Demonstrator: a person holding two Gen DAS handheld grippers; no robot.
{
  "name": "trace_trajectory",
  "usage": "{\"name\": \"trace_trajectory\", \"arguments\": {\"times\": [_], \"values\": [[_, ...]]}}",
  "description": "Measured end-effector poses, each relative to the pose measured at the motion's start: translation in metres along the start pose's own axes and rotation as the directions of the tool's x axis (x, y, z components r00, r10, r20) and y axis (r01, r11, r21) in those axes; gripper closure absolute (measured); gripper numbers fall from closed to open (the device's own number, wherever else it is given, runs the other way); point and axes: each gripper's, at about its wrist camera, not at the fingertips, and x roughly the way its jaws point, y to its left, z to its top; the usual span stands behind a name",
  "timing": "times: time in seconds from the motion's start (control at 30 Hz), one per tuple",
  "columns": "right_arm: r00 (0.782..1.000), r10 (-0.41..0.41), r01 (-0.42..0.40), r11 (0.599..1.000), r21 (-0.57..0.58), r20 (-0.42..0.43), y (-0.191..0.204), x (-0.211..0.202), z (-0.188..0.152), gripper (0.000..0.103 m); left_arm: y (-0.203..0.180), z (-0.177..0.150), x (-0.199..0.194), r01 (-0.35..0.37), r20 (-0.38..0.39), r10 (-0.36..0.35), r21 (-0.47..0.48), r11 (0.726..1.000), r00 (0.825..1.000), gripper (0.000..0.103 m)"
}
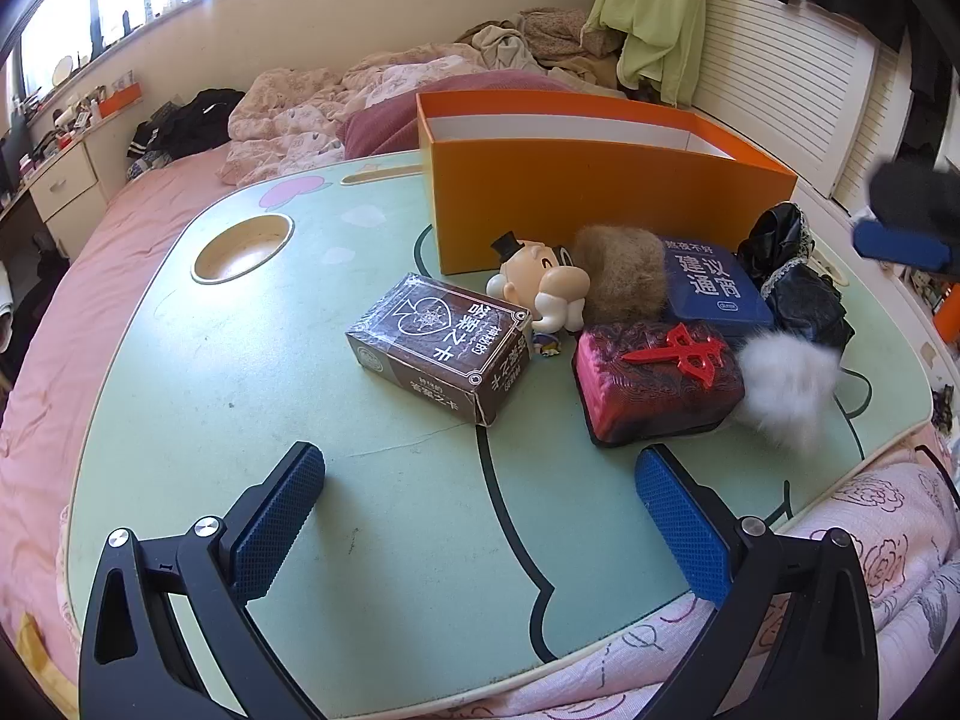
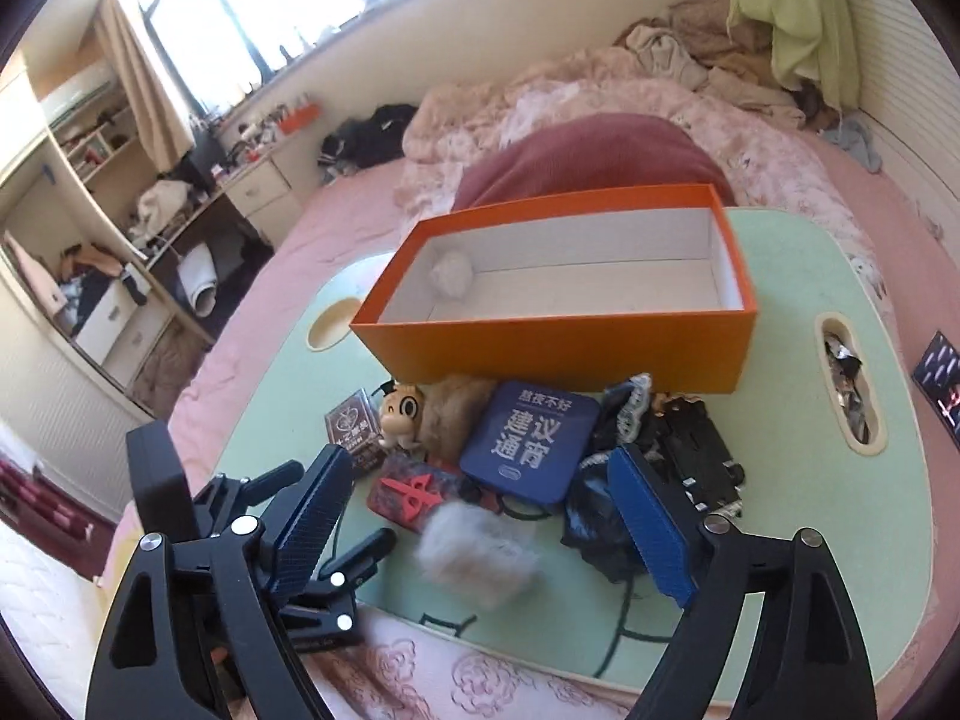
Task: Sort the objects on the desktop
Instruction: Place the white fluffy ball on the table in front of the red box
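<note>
A lived-in bedroom — rumpled bed (image 2: 600, 120), window curtain (image 2: 150, 78).

Your left wrist view sits low and close over the green lap table (image 1: 252, 396), facing the orange box (image 1: 600, 204). Your right wrist view looks down from higher, into that box (image 2: 558, 348). Both share the clutter in mid-frame.

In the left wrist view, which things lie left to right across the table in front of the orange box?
Brown card box → cartoon figurine → red patterned case → white fluffy ball.
</note>
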Motion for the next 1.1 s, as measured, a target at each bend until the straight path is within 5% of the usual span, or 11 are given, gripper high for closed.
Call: {"name": "trace_trajectory", "arguments": {"times": [0.3,0.47,0.57,1.1], "values": [[0.983,-0.173,0.168,0.983,-0.071,-0.063,-0.021,0.008,-0.054,0.016,0.001,0.000,0.000,0.000,0.000,0.000,0.000,1.000,1.000,0.000],[0.942,-0.322,0.306,0.940,-0.152,-0.091,-0.023,0.036,-0.064,0.008,-0.001,0.000,0.000,-0.006,0.000,0.006,0.001,1.000,1.000,0.000],[0.945,-0.308,0.289,0.944,-0.161,-0.109,-0.025,0.039,-0.066,0.000,0.001,-0.001,-0.001,-0.007,0.000,0.007,-0.005,1.000,1.000,0.000],[0.945,-0.308,0.289,0.944,-0.157,-0.110,-0.031,0.037,-0.068,0.000,0.001,-0.002,-0.001,-0.009,0.000,0.009,-0.005,1.000,1.000,0.000]]}}
